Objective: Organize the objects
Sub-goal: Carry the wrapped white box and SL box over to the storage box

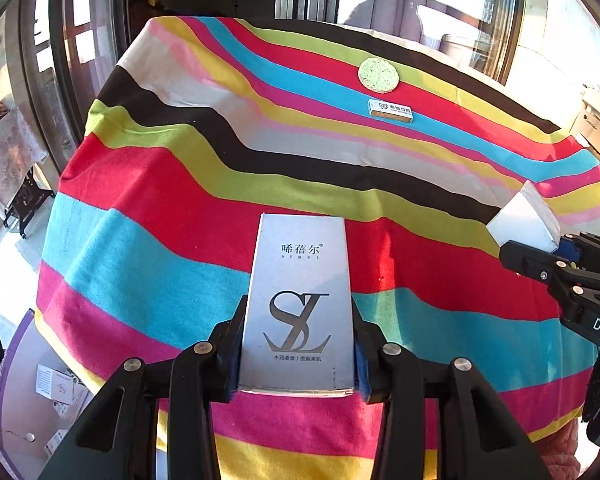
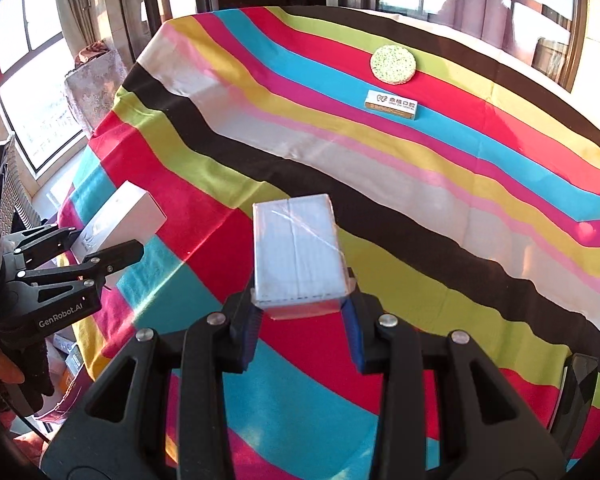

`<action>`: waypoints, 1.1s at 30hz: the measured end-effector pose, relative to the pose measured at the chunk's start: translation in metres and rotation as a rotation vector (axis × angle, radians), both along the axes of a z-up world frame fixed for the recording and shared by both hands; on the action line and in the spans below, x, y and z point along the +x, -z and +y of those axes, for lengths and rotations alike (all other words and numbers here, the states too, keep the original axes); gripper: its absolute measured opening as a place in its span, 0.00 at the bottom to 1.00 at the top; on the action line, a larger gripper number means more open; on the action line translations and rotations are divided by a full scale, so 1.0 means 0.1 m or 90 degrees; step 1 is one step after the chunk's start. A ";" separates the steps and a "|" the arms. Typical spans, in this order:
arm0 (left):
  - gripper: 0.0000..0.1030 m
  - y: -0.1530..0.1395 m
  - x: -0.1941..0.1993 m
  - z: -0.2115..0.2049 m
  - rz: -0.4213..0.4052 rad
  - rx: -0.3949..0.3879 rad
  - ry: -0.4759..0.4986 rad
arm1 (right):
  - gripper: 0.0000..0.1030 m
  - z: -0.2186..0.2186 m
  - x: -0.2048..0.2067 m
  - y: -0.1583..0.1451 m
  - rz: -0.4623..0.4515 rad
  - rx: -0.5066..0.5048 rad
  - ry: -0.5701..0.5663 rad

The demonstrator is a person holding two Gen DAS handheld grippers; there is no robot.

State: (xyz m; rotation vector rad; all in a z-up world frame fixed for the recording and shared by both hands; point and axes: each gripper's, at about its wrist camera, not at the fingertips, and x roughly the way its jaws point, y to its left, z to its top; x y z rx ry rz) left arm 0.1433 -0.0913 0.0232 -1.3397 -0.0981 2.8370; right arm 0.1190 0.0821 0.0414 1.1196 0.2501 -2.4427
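Nearest in the left wrist view, the left gripper (image 1: 298,344) is pinching a tall silver box (image 1: 298,304) by its two long sides, blue pads pressed against the card. The box carries a large "SL" logo and the word "SIBEL", and it juts forward over the red and blue bands of the striped cloth (image 1: 148,240); whether it rests on the cloth cannot be told from here.

Over to the right wrist view: the right gripper (image 2: 300,320) is clamped on a white wrapped pack (image 2: 298,254), the fingers (image 2: 246,332) biting its near end while the rest sticks out forward above the cloth (image 2: 420,300). Clear film glints across its top face.

Each tool shows up in the other's view. At the right edge of the left view, the right gripper (image 1: 536,258) comes in with the white pack (image 1: 526,220) poking up from it, over the black and green stripes. At the left edge of the right view, the left gripper (image 2: 96,254) grips the silver box (image 2: 120,220), well apart from the pack.

Further out, a small white and tan box (image 1: 391,111) (image 2: 392,105) lies flat on the blue stripe. Just beyond it, nearly touching, sits a round speckled green sponge (image 1: 378,74) (image 2: 393,65) on the red and green bands near the table's far edge.
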 end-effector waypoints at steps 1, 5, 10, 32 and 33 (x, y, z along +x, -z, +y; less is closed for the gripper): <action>0.42 0.00 0.04 -0.03 0.002 0.000 -0.002 | 0.39 -0.04 0.03 -0.02 0.002 -0.001 -0.009; 0.42 0.00 0.20 -0.14 0.005 0.004 -0.013 | 0.39 -0.26 0.19 -0.07 0.015 0.012 -0.051; 0.42 0.01 0.40 -0.32 0.008 0.009 -0.032 | 0.39 -0.53 0.39 -0.06 0.020 0.024 -0.107; 0.42 0.23 1.30 -1.29 -0.014 0.013 -0.181 | 0.39 -1.73 1.24 0.19 0.011 0.083 -0.363; 0.42 0.26 1.33 -1.35 -0.021 0.016 -0.190 | 0.39 -1.79 1.29 0.21 0.011 0.088 -0.380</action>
